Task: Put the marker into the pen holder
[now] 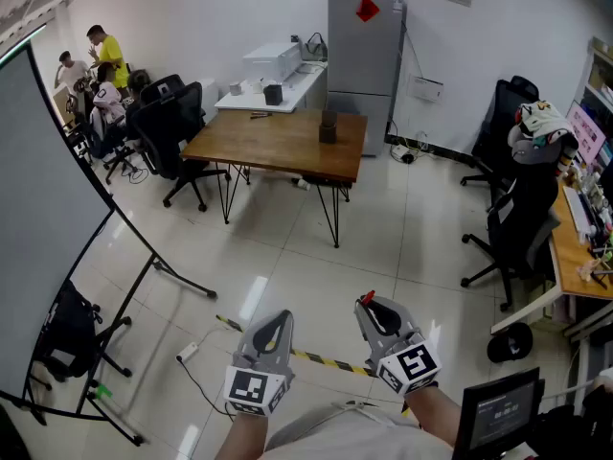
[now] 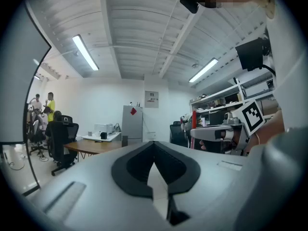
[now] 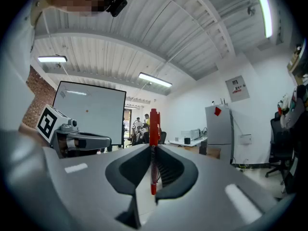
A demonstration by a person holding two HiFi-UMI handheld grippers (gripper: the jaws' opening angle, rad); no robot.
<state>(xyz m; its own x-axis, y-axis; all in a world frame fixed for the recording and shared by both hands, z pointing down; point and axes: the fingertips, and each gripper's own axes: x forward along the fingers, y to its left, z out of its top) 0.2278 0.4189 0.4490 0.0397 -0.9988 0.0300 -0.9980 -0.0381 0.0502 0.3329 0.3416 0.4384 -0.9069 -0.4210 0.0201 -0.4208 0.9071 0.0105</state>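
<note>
Marker (image 3: 153, 129) pinched in our right gripper (image 1: 370, 307), nowhere near the holder (image 1: 328, 126)

In the right gripper view the red marker stands upright along the seam between the jaws, its long axis vertical and its top end poking past the tips. Our left gripper (image 1: 279, 318) is pressed together on nothing. Both hover over the floor, well apart from the table (image 1: 278, 147) where the dark holder sits.
</note>
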